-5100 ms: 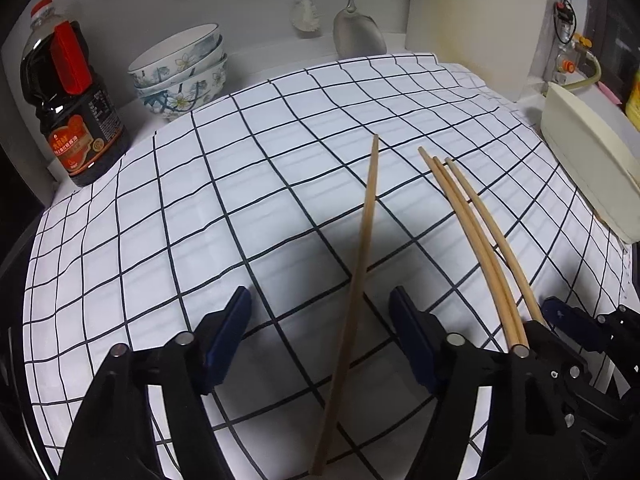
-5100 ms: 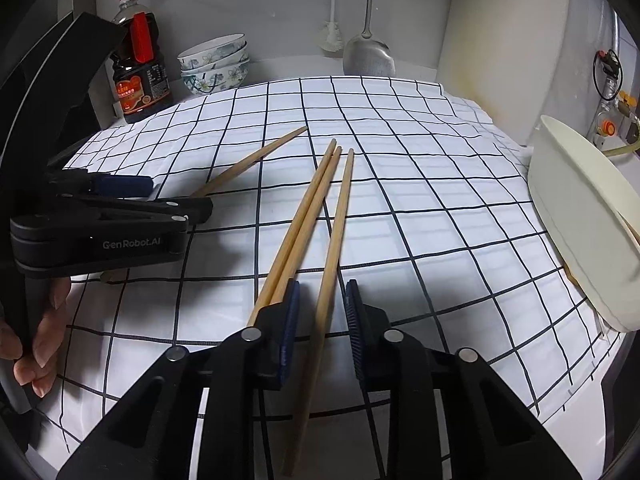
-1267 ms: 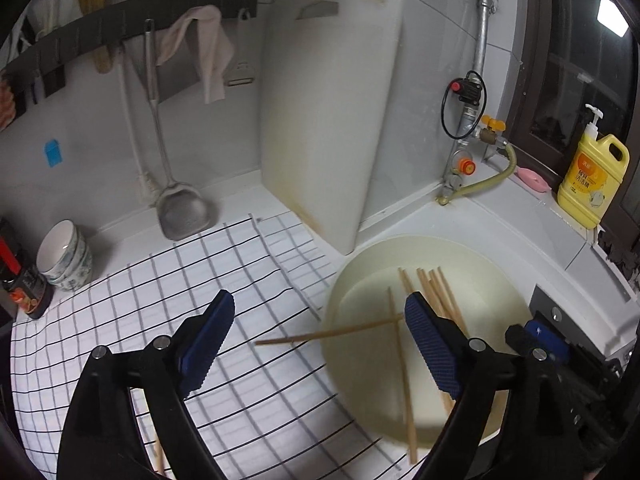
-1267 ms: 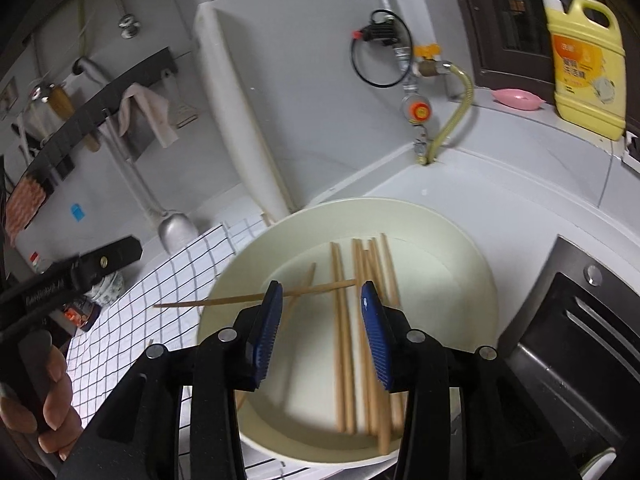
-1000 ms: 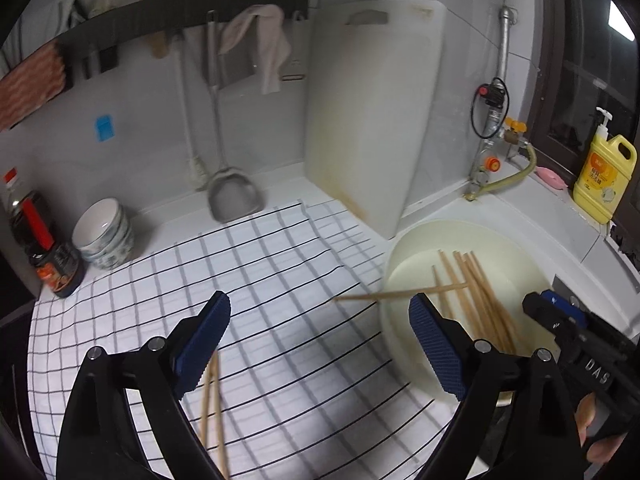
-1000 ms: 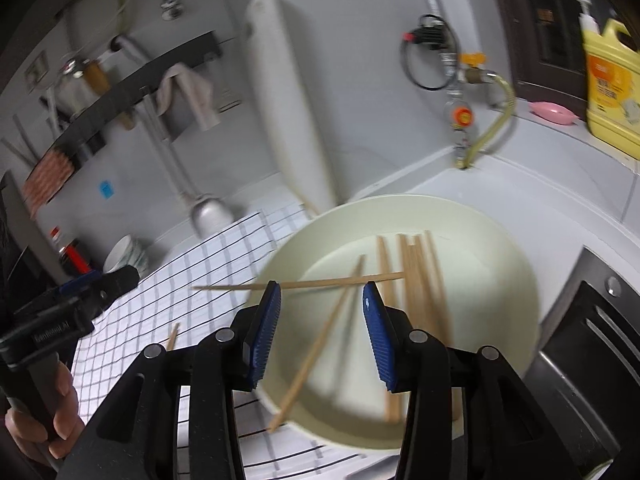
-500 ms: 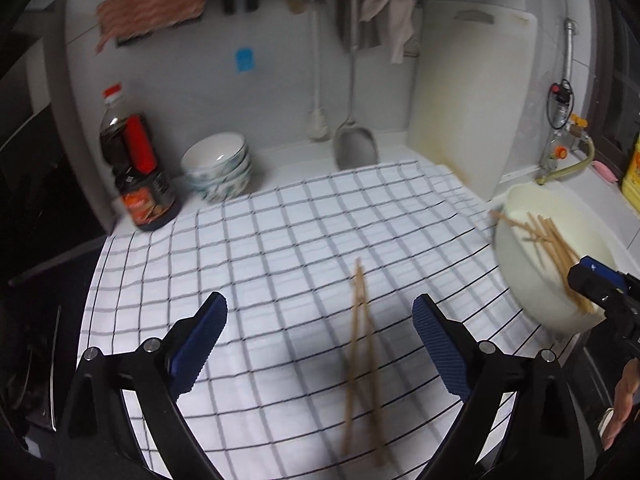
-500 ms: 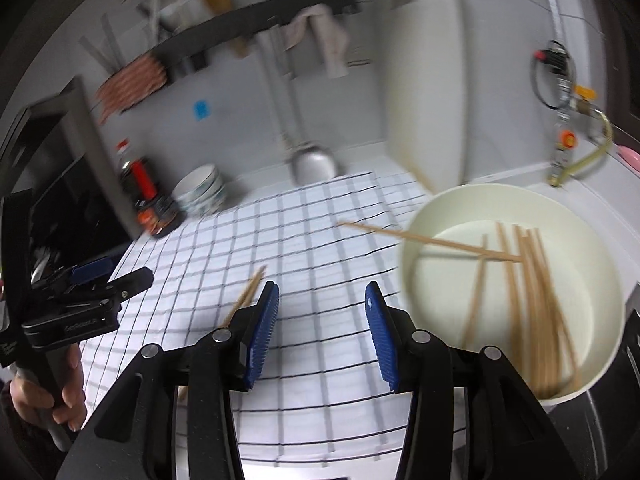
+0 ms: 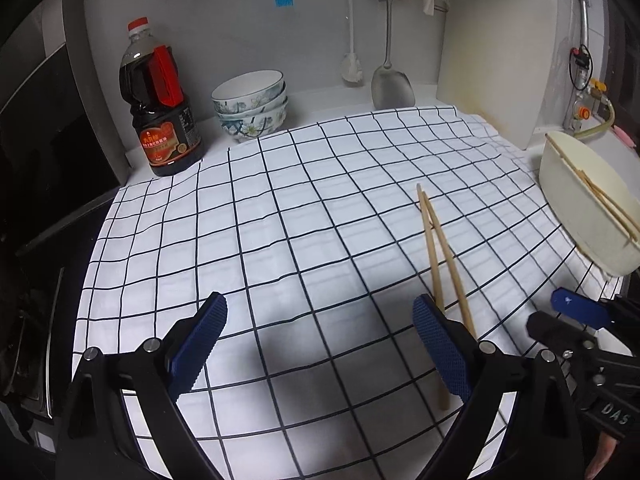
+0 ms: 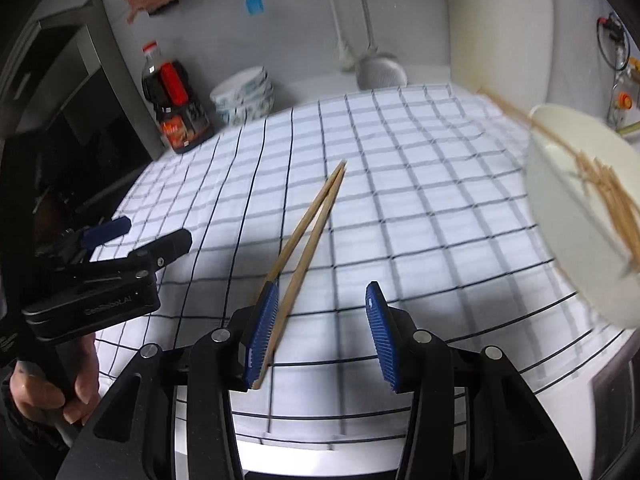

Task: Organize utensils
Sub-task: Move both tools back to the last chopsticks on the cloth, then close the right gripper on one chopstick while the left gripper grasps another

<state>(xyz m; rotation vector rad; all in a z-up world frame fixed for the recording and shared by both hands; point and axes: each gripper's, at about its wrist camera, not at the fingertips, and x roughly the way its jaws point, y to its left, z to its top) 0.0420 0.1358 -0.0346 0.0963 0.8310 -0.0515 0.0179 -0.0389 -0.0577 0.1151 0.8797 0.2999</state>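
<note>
On the checked cloth (image 9: 280, 220) over the bench lay one pair of wooden chopsticks (image 9: 438, 248), tips together toward the wall and butts spread slightly toward me.

My left tongs (image 9: 320, 344) hung above the cloth with both blue pads wide apart and nothing between them; the pair ran just beside and behind the right-hand pad.

My right tongs (image 10: 322, 334) stood part-way apart, clamped on nothing; the same pair (image 10: 308, 236) passed beside the left-hand pad, the butt of one stick showing in the gap. Whether pad and stick touched I could not tell.

A cream basin (image 9: 576, 200) sat at the right edge of the cloth, holding more chopsticks (image 9: 608, 204), one of them lying across its rim.

Along the back wall, left to right: a dark sauce bottle (image 9: 162, 112) with a red handle, a stack of patterned bowls (image 9: 252, 106), a hanging brush, a metal spatula (image 9: 392, 84), and a white cutting board (image 9: 496, 52) leaning upright.

In the right wrist view, a hand (image 10: 52, 392) gripped the handle of my left tongs at the lower left.
</note>
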